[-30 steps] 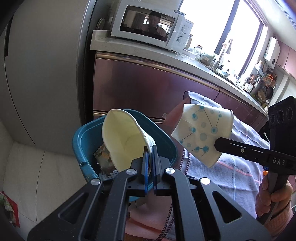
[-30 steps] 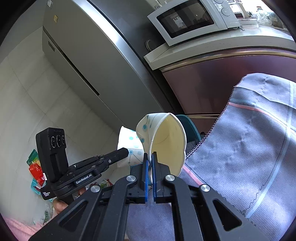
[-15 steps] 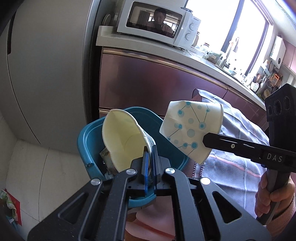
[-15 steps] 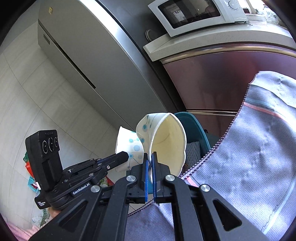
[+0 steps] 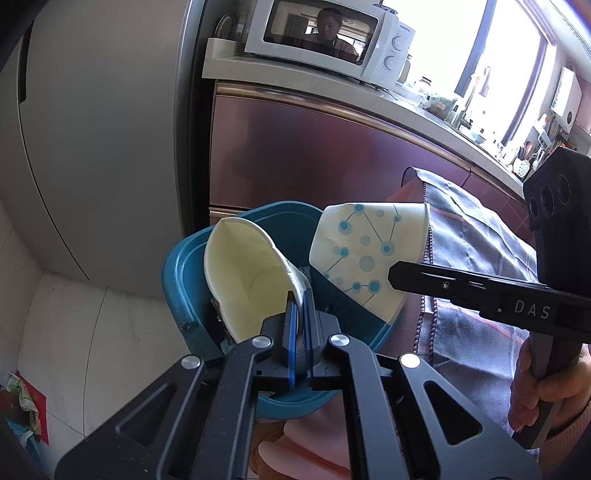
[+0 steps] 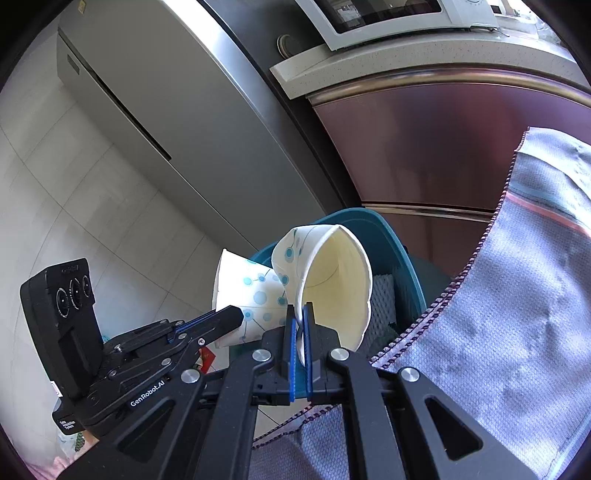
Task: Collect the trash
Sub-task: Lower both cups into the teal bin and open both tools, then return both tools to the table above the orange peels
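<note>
My left gripper (image 5: pixel 300 306) is shut on the rim of a white paper cup (image 5: pixel 251 280), which hangs tilted over the teal bin (image 5: pixel 177 280). To its right, my right gripper (image 5: pixel 395 275) holds a second cup with blue dots (image 5: pixel 365 254) over the bin's right side. In the right wrist view my right gripper (image 6: pixel 300 317) is shut on that dotted cup's rim (image 6: pixel 332 280), mouth towards the camera, above the bin (image 6: pixel 388 236). The left gripper (image 6: pixel 236 315) and its cup (image 6: pixel 251 291) sit just to the left, the two cups nearly touching. Scraps lie inside the bin.
A grey fridge (image 5: pixel 103 129) and a dark red cabinet (image 5: pixel 314 155) with a microwave (image 5: pixel 325 33) stand behind the bin. A grey cloth (image 6: pixel 517 295) covers the surface on the right. Wrappers lie on the tiled floor (image 5: pixel 18 398). A hand (image 5: pixel 543 384) grips the right handle.
Both cups have come closer to the bin and now hang over its opening. The dotted cup has shifted left towards the white one. Both grips are unchanged.
</note>
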A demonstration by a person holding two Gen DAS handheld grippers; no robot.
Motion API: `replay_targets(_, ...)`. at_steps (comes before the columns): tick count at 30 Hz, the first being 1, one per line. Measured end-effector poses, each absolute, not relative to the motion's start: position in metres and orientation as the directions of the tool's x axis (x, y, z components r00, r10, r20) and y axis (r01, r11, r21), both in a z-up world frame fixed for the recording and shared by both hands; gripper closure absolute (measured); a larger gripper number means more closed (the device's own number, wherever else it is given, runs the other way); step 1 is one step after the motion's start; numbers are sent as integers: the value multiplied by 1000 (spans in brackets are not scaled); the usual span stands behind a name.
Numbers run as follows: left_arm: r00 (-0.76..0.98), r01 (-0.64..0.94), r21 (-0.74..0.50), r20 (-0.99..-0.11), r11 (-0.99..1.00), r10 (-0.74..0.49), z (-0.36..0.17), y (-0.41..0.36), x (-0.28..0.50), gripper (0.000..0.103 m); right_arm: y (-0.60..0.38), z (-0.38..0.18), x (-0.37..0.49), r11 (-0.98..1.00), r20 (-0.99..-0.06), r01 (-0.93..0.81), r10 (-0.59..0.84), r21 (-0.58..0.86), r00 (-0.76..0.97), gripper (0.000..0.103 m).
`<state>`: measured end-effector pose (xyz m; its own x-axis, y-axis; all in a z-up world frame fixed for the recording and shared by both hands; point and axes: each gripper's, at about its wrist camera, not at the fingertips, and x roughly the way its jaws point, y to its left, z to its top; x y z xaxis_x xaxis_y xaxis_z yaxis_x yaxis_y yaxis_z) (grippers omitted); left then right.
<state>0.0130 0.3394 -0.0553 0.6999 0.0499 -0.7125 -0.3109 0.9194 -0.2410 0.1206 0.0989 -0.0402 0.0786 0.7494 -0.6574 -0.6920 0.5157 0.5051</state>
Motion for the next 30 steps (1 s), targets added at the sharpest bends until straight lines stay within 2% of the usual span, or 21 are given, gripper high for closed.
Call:
replay_targets(17, 657, -332, -228, -752, 915, 50, -78, 344, 30, 99, 132, -59, 132, 554, -707, -683, 703, 476, 78, 100)
replay_targets(22, 644, -336, -238, -764, 911, 38, -88, 344, 37, 99, 138, -62, 134, 568, -719, -678, 690, 467, 83, 96)
replay_targets(28, 648, -332, -248, -761, 910, 29, -89, 342, 38, 99, 134, -62, 135, 568, -711, -672, 698, 476, 86, 96)
replay_targets(30, 659, -324, -259, -751, 910, 21, -86, 341, 36, 96, 127, -62, 133, 565, -704, -669, 705, 483, 87, 95)
